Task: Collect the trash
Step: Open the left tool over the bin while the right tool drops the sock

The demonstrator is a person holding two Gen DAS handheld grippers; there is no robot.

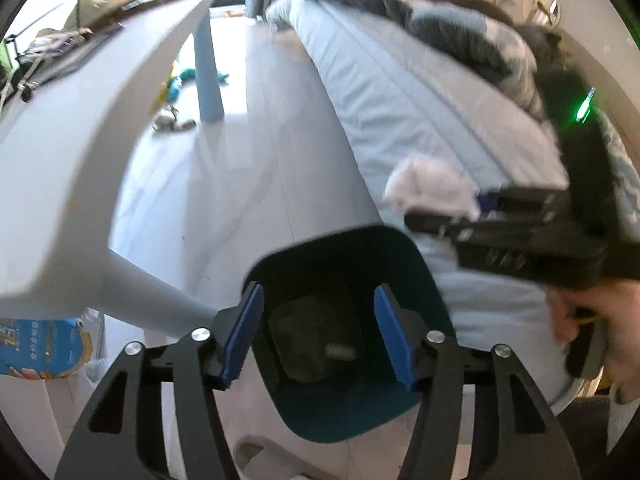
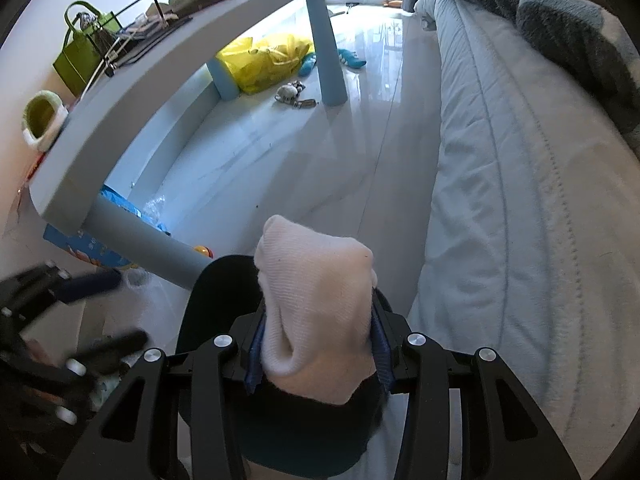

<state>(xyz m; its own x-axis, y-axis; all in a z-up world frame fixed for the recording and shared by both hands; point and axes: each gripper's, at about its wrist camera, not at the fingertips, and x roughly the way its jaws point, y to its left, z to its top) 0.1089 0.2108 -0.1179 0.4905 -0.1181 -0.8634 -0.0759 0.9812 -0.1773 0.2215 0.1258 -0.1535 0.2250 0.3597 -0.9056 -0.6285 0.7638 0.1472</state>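
Table (image 2: pixel 168 64), far left: grey top on pale blue legs, cluttered with a green bag (image 2: pixel 78 60) and slippers; kept off the floor, so likely not trash. Yellow bag (image 2: pixel 266 58) and small toys underneath, well apart from both tools.

Blue pack (image 1: pixel 38 346), low left, tucked beside the near table leg; contents unreadable.

Left gripper (image 1: pixel 318 338): jaws spread, nothing between the blue pads (image 1: pixel 242 334). Hung directly over the bin, apparently freed of any load and placed clear of the other tool's path.

Bin (image 1: pixel 416 256), centre: dark, teal-lined, open-topped, set on the floor between table leg and bed, presumably for easy reach from either side. A dark lump and a small pale item at the bottom; identity unclear.

Sock (image 2: pixel 316 312): white, bunched, pinched mid-body by the right gripper (image 2: pixel 318 354), jaws pressed against it from both sides, toe end poking forward above the bin's rim. Held over the opening, so judged ready for dropping; not yet released.

Hand (image 1: pixel 588 320), lower right in the left view, wrapped round the right tool's grip.

Bed (image 2: pixel 520 200), right: pale quilted cover, grey blanket (image 2: pixel 568 24) heaped at the far end.
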